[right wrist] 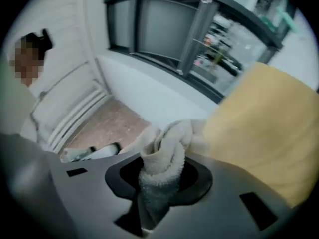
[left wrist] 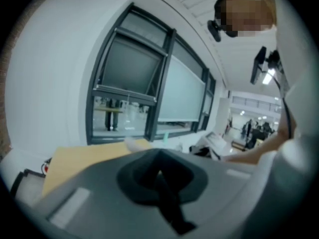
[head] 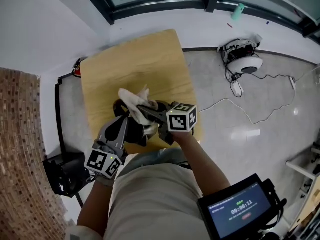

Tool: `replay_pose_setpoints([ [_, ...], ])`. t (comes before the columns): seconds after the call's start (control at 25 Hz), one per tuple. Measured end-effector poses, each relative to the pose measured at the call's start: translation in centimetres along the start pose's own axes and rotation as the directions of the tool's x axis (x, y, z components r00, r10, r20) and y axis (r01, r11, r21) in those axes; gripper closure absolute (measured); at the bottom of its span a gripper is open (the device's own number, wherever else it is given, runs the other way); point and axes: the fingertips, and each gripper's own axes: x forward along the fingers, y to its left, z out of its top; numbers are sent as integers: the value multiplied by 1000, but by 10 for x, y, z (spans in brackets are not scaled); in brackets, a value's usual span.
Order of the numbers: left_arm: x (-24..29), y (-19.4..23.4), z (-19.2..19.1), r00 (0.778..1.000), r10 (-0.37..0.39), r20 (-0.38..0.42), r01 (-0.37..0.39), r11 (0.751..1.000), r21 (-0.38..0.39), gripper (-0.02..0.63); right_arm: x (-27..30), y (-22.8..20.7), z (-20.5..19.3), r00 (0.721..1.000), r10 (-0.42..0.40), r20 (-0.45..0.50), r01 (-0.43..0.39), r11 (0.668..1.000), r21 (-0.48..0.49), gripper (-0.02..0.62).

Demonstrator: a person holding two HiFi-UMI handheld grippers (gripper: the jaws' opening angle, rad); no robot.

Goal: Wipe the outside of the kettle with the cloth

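Pale terry cloth point(right wrist: 162, 166) sits bunched in the clamped jaws of the right gripper point(right wrist: 159, 183), over the dark, shiny kettle point(head: 144, 129) at the near edge of the tan wooden table point(head: 150, 59). Jaws of the left gripper point(left wrist: 159, 179) are drawn together beside its handle; any grip there is unclear. A hard wipe could shove the kettle off.

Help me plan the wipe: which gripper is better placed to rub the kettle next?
Right, probably. The right gripper is shut on the cloth, close by the kettle; the left gripper is shut and has no cloth.
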Motion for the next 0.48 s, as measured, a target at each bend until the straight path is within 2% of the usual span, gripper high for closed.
replay_pose_setpoints([
  [0.04, -1, 2, 0, 1000, 9, 12, -9, 1000, -15, 620, -2, 8, 1, 1000, 17, 12, -16, 999, -30, 480],
  [0.08, -1, 5, 0, 999, 17, 29, -16, 999, -36, 618, -5, -8, -6, 999, -40, 5, 40, 999, 13, 480],
  [0.12, -1, 9, 2, 999, 21, 47, -18, 998, -60, 618, -12, -35, -18, 992, -125, -13, 126, 985, 114, 480],
  [0.16, 1, 13, 5, 998, 17, 65, -11, 997, -82, 618, -22, -58, -30, 981, -192, -30, 194, 956, 219, 480],
  [0.24, 9, 17, 10, 995, -23, 92, 33, 994, -105, 617, -49, -63, -45, 971, -239, -18, 231, 916, 328, 482],
  [0.36, 23, 26, 19, 987, -118, 113, 125, 990, -60, 618, -73, -18, -70, 982, -186, -10, 177, 914, 364, 480],
  [0.48, 39, 29, 25, 967, -239, 85, 242, 970, -27, 618, -60, 33, -109, 994, -62, -93, 90, 936, 339, 480],
])
